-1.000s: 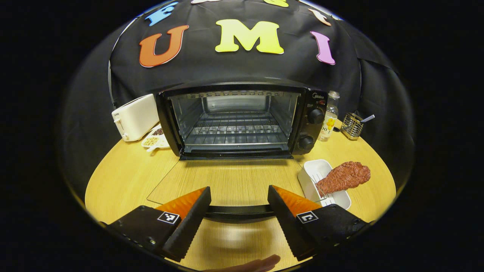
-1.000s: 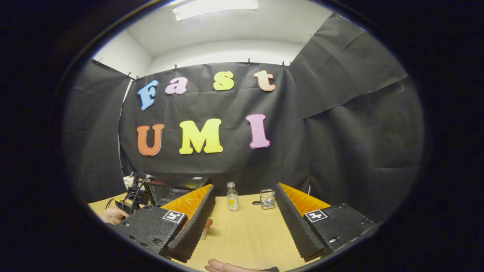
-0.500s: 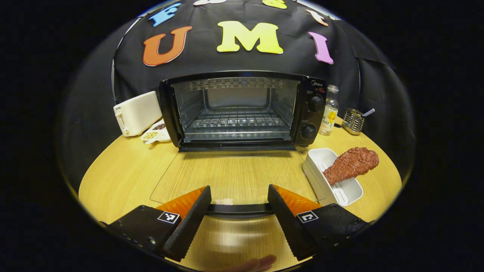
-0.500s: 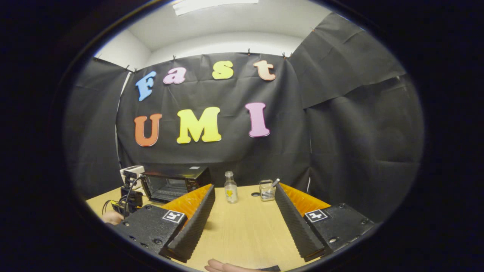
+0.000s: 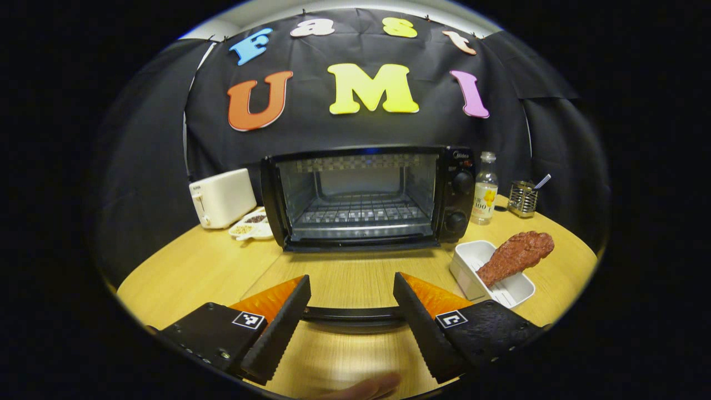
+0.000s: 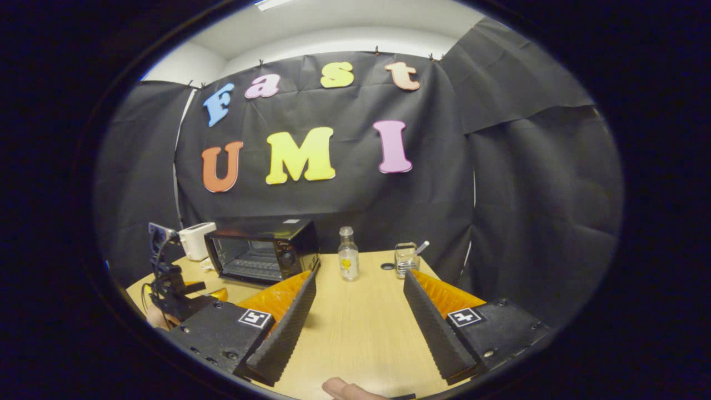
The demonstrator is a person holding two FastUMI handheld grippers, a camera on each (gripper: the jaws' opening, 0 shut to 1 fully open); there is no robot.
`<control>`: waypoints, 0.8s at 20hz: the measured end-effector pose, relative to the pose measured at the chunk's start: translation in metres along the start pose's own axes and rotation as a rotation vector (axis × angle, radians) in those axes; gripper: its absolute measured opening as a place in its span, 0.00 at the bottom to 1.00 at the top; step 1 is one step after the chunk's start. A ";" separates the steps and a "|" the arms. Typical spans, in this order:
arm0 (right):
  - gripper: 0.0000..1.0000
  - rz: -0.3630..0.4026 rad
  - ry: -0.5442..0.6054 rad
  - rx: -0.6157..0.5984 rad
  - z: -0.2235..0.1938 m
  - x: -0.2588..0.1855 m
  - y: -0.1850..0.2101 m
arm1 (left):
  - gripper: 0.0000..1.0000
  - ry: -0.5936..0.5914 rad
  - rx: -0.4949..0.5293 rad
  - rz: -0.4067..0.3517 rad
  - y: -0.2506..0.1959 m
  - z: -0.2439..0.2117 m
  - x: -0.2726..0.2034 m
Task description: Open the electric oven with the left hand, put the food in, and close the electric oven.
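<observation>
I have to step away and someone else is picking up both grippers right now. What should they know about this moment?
Left gripper: open, its fingers on either side of the handle of the lowered oven door, not pressing on it.
Right gripper: open, holding nothing, above bare table to the right of the oven.
Oven: door fully down, rack bare.
Food: lying across the white tray, right of the door.
Done: oven opened.
Left: put the food on the rack, likely with the right gripper, then close the door.
</observation>
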State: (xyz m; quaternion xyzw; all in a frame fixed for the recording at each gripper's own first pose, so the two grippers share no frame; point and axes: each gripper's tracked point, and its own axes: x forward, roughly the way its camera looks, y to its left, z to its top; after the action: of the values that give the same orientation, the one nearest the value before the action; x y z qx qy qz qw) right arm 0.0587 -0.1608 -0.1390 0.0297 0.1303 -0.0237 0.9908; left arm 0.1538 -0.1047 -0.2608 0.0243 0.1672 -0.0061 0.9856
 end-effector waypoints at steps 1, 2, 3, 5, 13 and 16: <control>1.00 0.007 0.031 0.000 -0.006 0.010 0.000 | 0.96 -0.020 -0.002 0.000 0.001 0.010 -0.007; 1.00 0.015 0.062 0.005 -0.011 0.022 0.001 | 0.96 -0.039 -0.005 -0.006 0.002 0.020 -0.016; 1.00 0.029 0.102 0.005 -0.019 0.035 0.005 | 0.96 -0.061 -0.007 -0.012 0.003 0.033 -0.024; 1.00 0.059 0.197 0.023 -0.041 0.061 0.012 | 0.95 -0.091 -0.001 0.000 0.011 0.056 -0.040; 0.97 0.287 0.457 0.163 -0.101 0.121 0.064 | 0.95 -0.161 0.025 0.016 0.031 0.123 -0.088; 0.91 0.376 0.514 0.259 -0.104 0.133 0.081 | 0.95 -0.197 0.004 0.004 0.035 0.138 -0.106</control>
State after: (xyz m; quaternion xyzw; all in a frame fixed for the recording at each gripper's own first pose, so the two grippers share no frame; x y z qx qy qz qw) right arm 0.1643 -0.0783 -0.2695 0.1837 0.3638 0.1514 0.9006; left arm 0.1000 -0.0762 -0.0943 0.0260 0.0693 -0.0068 0.9972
